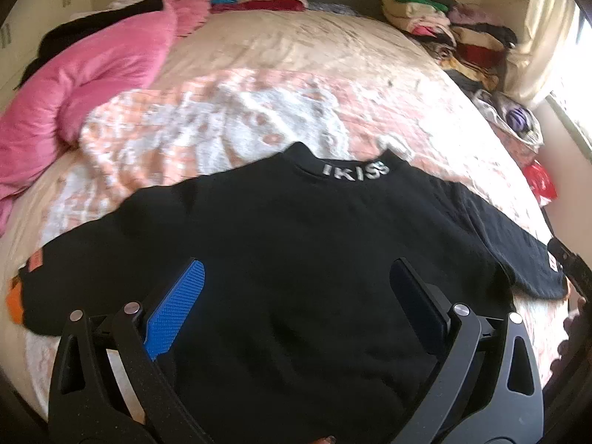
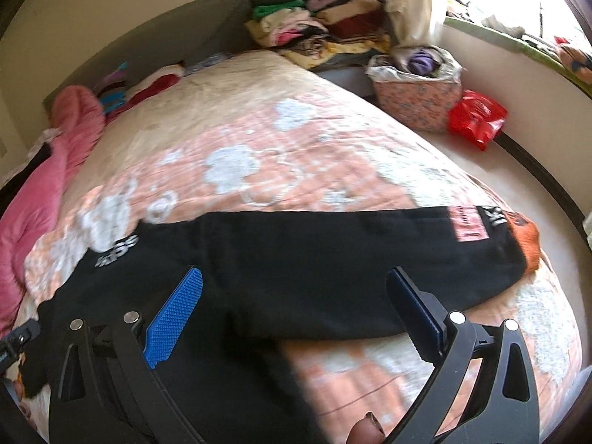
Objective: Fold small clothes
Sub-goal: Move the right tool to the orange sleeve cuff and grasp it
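Fingers [image 1: 177, 310] of your left gripper [image 1: 296, 303] stand wide apart, blue ribbed pad on one side and dark pad on the other, with nothing between them; they hover over the body of the black sweatshirt [image 1: 296, 244]. Your right gripper [image 2: 296, 310] shows the same wide spread, its fingers [image 2: 175, 318] empty, poised above the junction of the garment's body and one sleeve [image 2: 333, 259].

Position of the garment: the black sweatshirt lies flat on the bed [image 1: 259, 59], spread over a peach and white floral quilt [image 1: 222, 111]. Its collar [image 1: 355, 170] points away from you and carries white lettering. Both sleeves extend sideways. In the right wrist view, the sleeve runs across the quilt and ends in an orange cuff [image 2: 525, 240], with a pink patch [image 2: 468, 224] and a white-lettered label beside it.

Surroundings: a pink blanket [image 1: 85, 88] is bunched along the left edge of the bed. Folded clothes [image 2: 325, 26] are stacked at the far corner near the headboard [image 2: 207, 33]. A floral box [image 2: 418, 100] and a red bag [image 2: 477, 118] sit on the floor beside the bed, below a bright window [image 2: 510, 0]. Part of a fingertip [image 2: 364, 431] of your hand shows at the lower edge of the right wrist view. Both views are slightly blurred.
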A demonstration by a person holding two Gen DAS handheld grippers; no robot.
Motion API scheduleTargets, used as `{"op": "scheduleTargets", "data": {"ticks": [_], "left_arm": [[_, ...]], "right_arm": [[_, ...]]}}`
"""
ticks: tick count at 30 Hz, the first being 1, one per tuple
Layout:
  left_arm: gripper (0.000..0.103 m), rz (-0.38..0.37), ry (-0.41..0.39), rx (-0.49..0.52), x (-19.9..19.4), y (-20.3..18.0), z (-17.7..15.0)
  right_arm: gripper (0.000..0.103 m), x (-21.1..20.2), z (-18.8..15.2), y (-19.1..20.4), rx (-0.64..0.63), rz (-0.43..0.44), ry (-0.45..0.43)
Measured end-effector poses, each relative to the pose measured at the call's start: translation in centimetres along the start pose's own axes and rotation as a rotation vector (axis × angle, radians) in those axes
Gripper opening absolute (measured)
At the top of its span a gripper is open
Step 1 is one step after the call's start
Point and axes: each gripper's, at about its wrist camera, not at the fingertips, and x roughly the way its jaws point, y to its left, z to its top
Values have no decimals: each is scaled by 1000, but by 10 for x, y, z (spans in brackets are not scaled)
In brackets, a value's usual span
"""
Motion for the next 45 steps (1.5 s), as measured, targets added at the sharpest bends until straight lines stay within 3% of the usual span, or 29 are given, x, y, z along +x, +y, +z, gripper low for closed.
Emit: {"op": "scheduleTargets", "data": {"ticks": [6,9,14,25,31,39,41,45], "left_arm": [[94,-27,20,32,17,-13,-1],[94,-97,44,52,26,-18,-5],[94,-66,79,117,40,-28,-15],[94,-89,101,155,49,-39,-35],[94,-136,131,188,49,-52,-44],[94,-140,134,148,45,-43,-45],[94,-141,119,124,39,-38,-46],[94,-163,92,92,29,-33,-46]], "right_arm": [[99,11,-1,-34,61,-59,14],[99,15,-2,-54,99,-86,19],[99,21,-6,-92,215,-98,29],[99,29,-21,-160,441,-164,76],[99,44,-23,-184,496,-181,112],[98,58,-12,-194,502,-162,74],[95,56,-11,-195,511,-138,57],[66,51,-10,-198,522,-131,25]]}}
